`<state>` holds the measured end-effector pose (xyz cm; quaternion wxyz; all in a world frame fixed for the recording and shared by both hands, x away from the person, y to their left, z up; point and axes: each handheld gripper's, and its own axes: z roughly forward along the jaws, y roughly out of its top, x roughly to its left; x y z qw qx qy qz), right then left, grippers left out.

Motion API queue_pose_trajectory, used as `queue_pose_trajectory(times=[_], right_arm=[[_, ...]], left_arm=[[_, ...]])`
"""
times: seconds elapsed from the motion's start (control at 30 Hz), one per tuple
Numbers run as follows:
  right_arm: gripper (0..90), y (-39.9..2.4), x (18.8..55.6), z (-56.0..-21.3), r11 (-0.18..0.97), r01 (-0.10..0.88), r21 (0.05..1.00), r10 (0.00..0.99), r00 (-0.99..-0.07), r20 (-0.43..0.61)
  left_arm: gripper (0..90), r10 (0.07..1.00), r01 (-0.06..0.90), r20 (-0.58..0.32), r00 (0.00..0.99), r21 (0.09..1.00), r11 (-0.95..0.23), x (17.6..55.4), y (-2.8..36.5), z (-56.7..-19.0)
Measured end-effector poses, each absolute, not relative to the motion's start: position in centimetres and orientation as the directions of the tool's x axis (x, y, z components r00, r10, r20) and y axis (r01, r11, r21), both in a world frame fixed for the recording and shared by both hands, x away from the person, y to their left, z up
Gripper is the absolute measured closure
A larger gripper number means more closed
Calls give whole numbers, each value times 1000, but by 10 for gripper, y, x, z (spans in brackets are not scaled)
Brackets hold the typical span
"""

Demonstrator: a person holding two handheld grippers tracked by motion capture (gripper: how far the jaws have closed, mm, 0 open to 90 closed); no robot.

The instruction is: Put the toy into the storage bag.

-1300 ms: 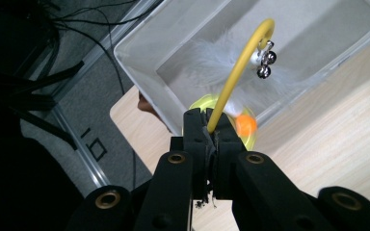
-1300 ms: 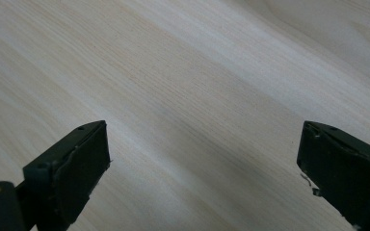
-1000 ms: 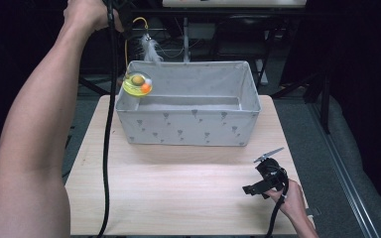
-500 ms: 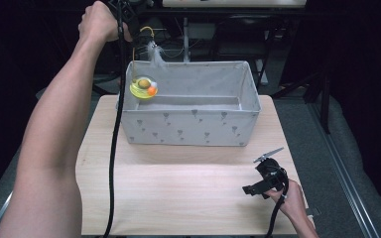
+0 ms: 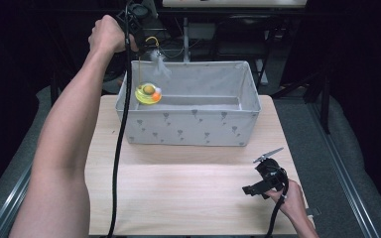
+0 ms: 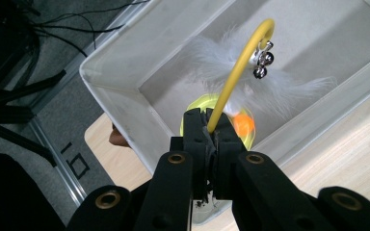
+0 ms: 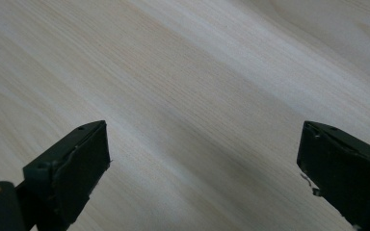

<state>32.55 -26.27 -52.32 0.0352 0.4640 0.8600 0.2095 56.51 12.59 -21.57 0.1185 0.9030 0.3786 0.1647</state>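
Note:
A cat toy hangs from my left gripper (image 6: 211, 127), which is shut on its curved yellow rod (image 6: 236, 72). The rod carries a white feather (image 6: 289, 84) and small silver bells (image 6: 262, 60). Its yellow-green disc (image 5: 148, 93) with an orange ball (image 6: 243, 124) sits low inside the grey fabric bin (image 5: 193, 130), near the bin's left wall. In the high view my left gripper (image 5: 136, 15) is raised above the bin's far left corner. My right gripper (image 5: 258, 187) rests low at the table's front right. Its jaws stand wide open over bare wood (image 7: 204, 159).
The bin takes up the far half of the light wooden table (image 5: 178, 198). A black cable (image 5: 119, 148) trails from the left gripper down across the table's left side. Dark floor, cables and frame legs surround the table.
My left hand has moved right and nearer, carrying the toy with it, and the disc has shifted right and lower inside the bin. The right gripper has stayed put.

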Motion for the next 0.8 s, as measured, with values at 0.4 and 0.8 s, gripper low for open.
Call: queue_pose_trajectory(times=[0.4, 0.8], right_arm=[[41, -261, 325, -524, 476, 780, 407, 806, -572, 154], [41, -261, 325, -525, 470, 782, 408, 807, -568, 158]], left_arm=[[883, 731, 660, 165, 662, 334, -673, 565, 139, -247], [883, 730, 669, 129, 671, 320, -671, 560, 157, -273]])
